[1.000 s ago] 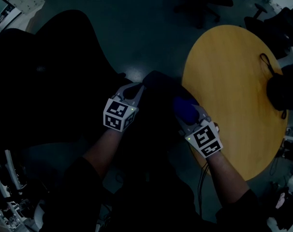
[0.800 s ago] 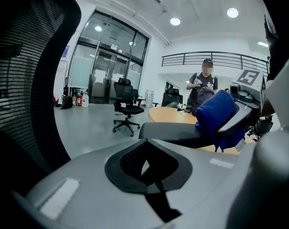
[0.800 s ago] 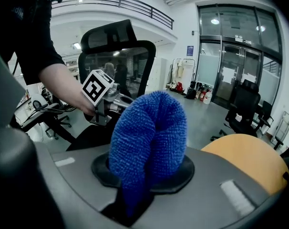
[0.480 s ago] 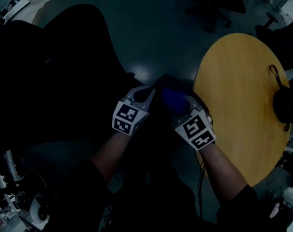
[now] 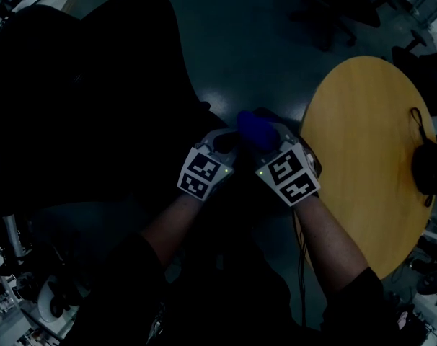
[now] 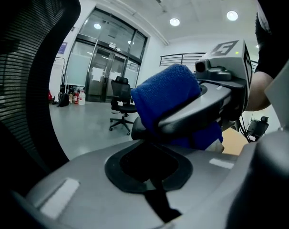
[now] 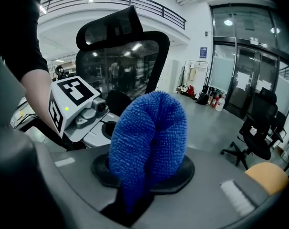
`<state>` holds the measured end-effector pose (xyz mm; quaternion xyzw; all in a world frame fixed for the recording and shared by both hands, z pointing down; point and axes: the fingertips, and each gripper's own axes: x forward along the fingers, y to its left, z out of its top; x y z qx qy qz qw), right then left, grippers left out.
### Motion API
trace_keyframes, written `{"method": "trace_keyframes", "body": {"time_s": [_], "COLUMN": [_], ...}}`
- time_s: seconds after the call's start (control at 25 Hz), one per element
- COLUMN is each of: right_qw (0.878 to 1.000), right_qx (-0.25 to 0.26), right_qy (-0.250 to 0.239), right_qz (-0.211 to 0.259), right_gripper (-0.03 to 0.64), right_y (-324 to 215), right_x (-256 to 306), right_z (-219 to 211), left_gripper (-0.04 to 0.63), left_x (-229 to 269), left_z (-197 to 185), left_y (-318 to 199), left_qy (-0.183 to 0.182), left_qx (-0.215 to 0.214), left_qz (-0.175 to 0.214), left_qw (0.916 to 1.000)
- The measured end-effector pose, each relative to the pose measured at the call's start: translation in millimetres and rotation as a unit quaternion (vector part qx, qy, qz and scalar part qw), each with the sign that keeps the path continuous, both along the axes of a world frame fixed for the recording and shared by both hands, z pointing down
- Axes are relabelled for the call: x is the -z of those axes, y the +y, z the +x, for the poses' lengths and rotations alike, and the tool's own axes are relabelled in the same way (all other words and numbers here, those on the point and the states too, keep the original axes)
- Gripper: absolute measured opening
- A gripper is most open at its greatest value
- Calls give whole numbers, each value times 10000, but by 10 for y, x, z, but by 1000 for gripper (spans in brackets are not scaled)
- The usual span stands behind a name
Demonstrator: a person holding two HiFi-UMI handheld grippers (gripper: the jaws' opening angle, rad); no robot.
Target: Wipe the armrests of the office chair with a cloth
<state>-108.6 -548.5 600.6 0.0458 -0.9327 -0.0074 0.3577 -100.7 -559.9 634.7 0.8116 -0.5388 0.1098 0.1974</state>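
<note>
My right gripper (image 5: 267, 139) is shut on a folded blue cloth (image 5: 253, 128), which bulges up out of its jaws (image 7: 147, 137). Just to its left, almost touching, is my left gripper (image 5: 223, 140); its jaws look shut with nothing between them (image 6: 151, 175). Both hover over a dark armrest (image 5: 282, 118) that barely shows in the dim head view. In the left gripper view the cloth (image 6: 166, 97) and the right gripper's grey finger (image 6: 197, 111) lie over a dark rounded pad (image 6: 136, 126). The black mesh office chair (image 5: 81, 99) fills the left; its back and headrest (image 7: 120, 44) stand behind.
A round yellow table (image 5: 370, 157) stands close on the right, with a black object and cord (image 5: 429, 164) at its far edge. Another black office chair (image 6: 119, 104) stands on the grey floor further off. Chair bases and wheels (image 5: 53, 301) sit at the lower left.
The right gripper has carried the blue cloth leftwards, and the two grippers have drawn together until they sit side by side. The head view has shifted with them.
</note>
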Motion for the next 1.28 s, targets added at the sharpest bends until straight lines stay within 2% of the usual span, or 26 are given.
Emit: {"method": "trace_keyframes", "body": {"time_s": [0.28,0.6,0.88,1.12,1.28], "right_qw": [10000,9997,9996,9989,9980], "right_qx": [-3,12,-51,-206,-307], "right_qy": [-84,-202,-215,-244,-292], "right_qz": [12,134,171,352,479], "right_gripper": [107,107,107,107,107], "right_y": [16,509,1012,1428,1764], "right_x": [88,290,483,819,1024], "right_z": [-104,-81,102,187,246], "left_gripper": [15,15,15,15,15], "left_x": [93,430,1070,1569,1979], "left_z": [-134,-443,-469,-836,-928], "left_y": [311,965,1367,1670,1921], "left_qy": [16,-5,216,75,85], "left_qx": [220,508,442,373,306], "left_qz": [-59,180,777,1157,1426], "left_qw": [9997,9985,9958,9925,9893]}}
